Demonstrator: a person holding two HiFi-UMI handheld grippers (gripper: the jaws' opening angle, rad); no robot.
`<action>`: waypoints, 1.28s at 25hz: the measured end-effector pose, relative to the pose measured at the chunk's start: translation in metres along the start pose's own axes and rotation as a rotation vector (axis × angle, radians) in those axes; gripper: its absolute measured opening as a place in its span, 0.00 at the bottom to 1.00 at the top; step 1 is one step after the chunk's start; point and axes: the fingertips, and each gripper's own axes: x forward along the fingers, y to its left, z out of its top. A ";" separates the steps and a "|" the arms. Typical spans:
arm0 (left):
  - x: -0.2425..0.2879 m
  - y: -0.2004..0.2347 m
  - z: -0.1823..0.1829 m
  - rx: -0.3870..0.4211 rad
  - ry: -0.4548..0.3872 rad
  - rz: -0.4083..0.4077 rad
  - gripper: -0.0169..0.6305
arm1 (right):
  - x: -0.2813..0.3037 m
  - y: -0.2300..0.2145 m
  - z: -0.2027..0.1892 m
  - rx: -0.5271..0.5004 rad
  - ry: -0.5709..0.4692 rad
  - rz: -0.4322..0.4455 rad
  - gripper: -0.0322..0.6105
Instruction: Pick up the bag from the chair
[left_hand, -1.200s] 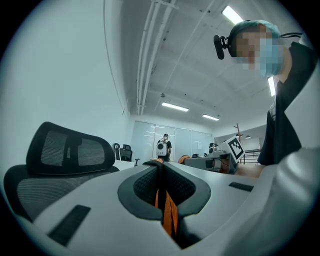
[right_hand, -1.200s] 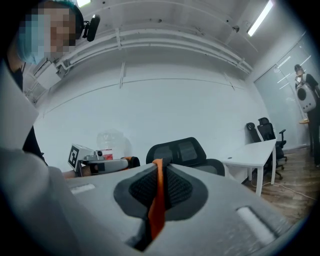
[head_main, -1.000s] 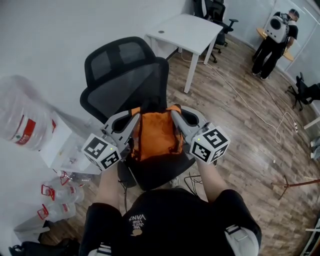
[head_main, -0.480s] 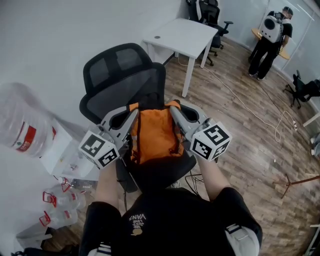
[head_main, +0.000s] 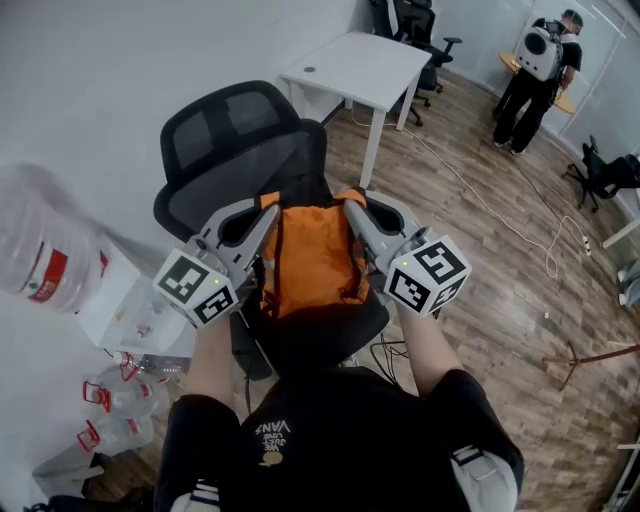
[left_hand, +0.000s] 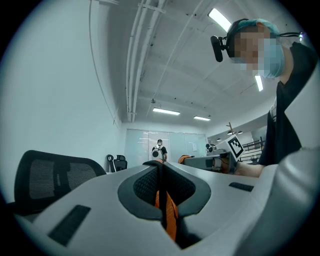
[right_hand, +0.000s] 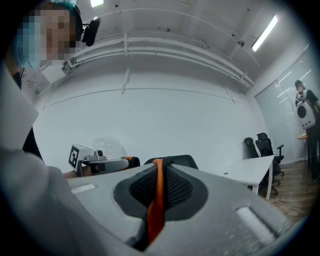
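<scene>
Over the chair (head_main: 225, 135), the orange bag (head_main: 313, 262) is pinched at both top corners: left gripper (head_main: 267, 207) clamped tight on one edge, right gripper (head_main: 352, 205) clamped tight on the other.

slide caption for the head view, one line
Left gripper and right gripper shut on top corners of the orange bag at the black office chair

Left forearm (head_main: 213, 350) and right forearm (head_main: 428, 345) extended forward from the body; left gripper (head_main: 266, 203) and right gripper (head_main: 352, 202) held about level, side by side, each pair of jaws closed on orange material of the bag (head_main: 312, 255).
</scene>
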 end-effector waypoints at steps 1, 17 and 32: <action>-0.001 -0.001 0.001 0.002 -0.003 -0.001 0.06 | 0.000 0.001 0.000 -0.003 -0.002 -0.003 0.07; 0.026 -0.015 0.025 0.028 -0.020 -0.039 0.06 | -0.017 -0.019 0.028 -0.026 -0.029 -0.052 0.07; 0.028 -0.015 0.023 0.027 -0.020 -0.054 0.06 | -0.018 -0.020 0.026 -0.039 -0.012 -0.073 0.06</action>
